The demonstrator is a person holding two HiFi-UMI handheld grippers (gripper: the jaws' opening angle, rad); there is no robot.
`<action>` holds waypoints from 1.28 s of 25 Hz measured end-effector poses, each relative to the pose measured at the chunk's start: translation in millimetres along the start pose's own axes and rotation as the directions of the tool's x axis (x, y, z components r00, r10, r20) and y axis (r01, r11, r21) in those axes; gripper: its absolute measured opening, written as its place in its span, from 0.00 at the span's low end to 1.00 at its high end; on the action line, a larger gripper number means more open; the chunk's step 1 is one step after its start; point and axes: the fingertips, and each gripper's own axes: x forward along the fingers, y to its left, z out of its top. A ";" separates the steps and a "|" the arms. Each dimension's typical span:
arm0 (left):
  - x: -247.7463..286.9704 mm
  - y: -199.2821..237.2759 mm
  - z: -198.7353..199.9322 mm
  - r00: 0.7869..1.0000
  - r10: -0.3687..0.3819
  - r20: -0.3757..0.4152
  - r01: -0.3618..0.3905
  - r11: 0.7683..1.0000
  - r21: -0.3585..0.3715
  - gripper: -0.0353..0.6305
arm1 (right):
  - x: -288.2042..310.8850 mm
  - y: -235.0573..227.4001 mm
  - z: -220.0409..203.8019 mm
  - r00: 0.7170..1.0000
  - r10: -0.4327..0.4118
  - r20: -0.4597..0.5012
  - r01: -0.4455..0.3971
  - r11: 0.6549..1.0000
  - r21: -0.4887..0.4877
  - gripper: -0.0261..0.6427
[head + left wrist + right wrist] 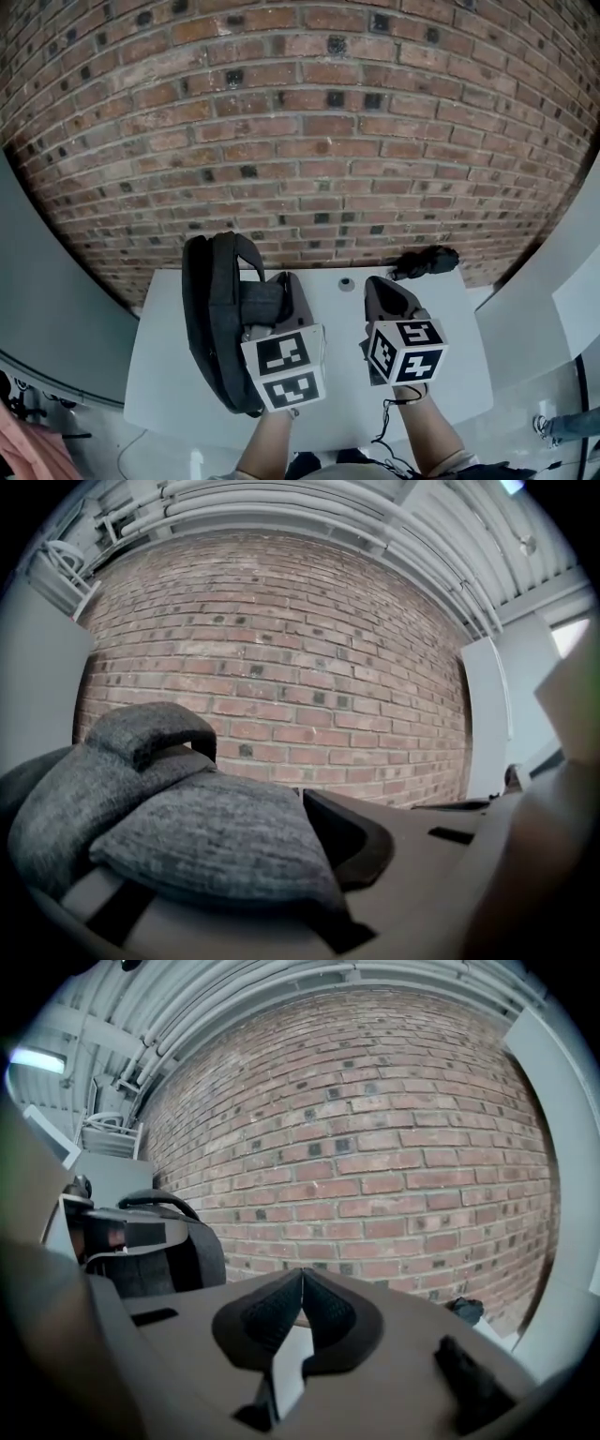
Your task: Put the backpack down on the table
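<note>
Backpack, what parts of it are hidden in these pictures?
Head view: the left gripper covers part of the backpack; its underside faces away, so table contact is unclear.
Left gripper view: the grey strap fills the foreground, hiding one jaw.
Right gripper view: the left gripper blocks half the backpack.

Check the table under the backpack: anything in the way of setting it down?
Nothing visible. The backpack, gripped by the left gripper, is over the left side of the table; a small round object and a black item lie at the far edge, to its right.
</note>
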 end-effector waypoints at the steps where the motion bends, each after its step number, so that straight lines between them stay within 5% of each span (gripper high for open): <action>1: -0.3 -7.8 -4.6 1.000 -0.004 -0.005 0.004 1.000 -0.009 0.08 | -5.6 -8.0 -3.3 1.000 -0.007 -0.005 0.007 1.000 0.003 0.08; 23: 22.3 -123.3 -95.8 0.991 -0.015 -0.136 0.008 0.999 -0.049 0.08 | -48.4 -108.9 -75.8 0.994 0.008 -0.105 -0.002 0.998 0.060 0.08; 32: 36.6 -174.4 -141.2 0.971 -0.065 -0.229 0.051 0.997 -0.065 0.08 | -56.6 -150.4 -104.5 0.988 -0.015 -0.153 0.028 0.996 0.081 0.08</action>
